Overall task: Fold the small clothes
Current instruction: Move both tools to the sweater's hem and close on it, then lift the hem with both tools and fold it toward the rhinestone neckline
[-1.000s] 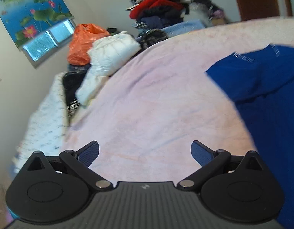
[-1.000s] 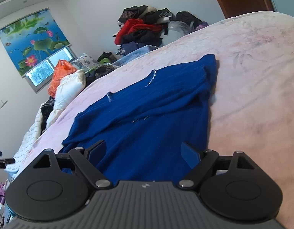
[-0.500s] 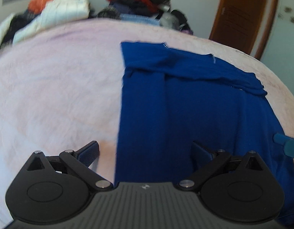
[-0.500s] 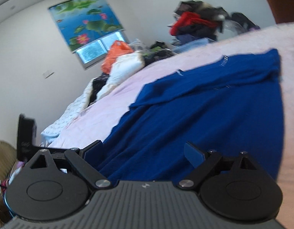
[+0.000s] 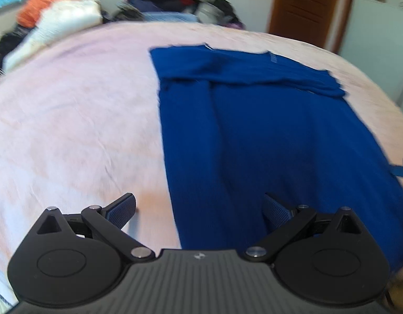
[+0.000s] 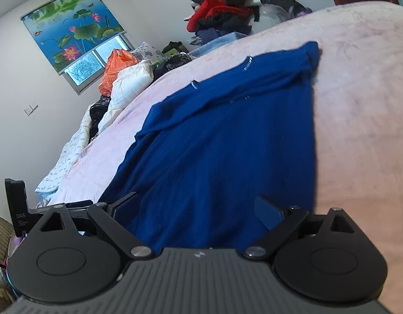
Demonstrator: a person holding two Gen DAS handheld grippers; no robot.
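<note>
The blue knit top (image 5: 266, 136) is lying flat on the pink bedspread (image 5: 70, 120). Your left gripper (image 5: 198, 206) is hovering wide open over its near-left edge, gripping nothing. Your right gripper (image 6: 198, 206), jaws just opening wider, is hovering empty above the fabric.

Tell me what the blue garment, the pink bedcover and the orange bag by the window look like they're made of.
Blue garment: looks like a soft, matte knit; it drapes limply and shows faint lengthwise ribs.
Pink bedcover: seems a matte woven or brushed fabric with a faint mottled pattern; the blur leaves the weave open.
Orange bag: likely thin plastic film, crinkled with glossy highlights.
</note>
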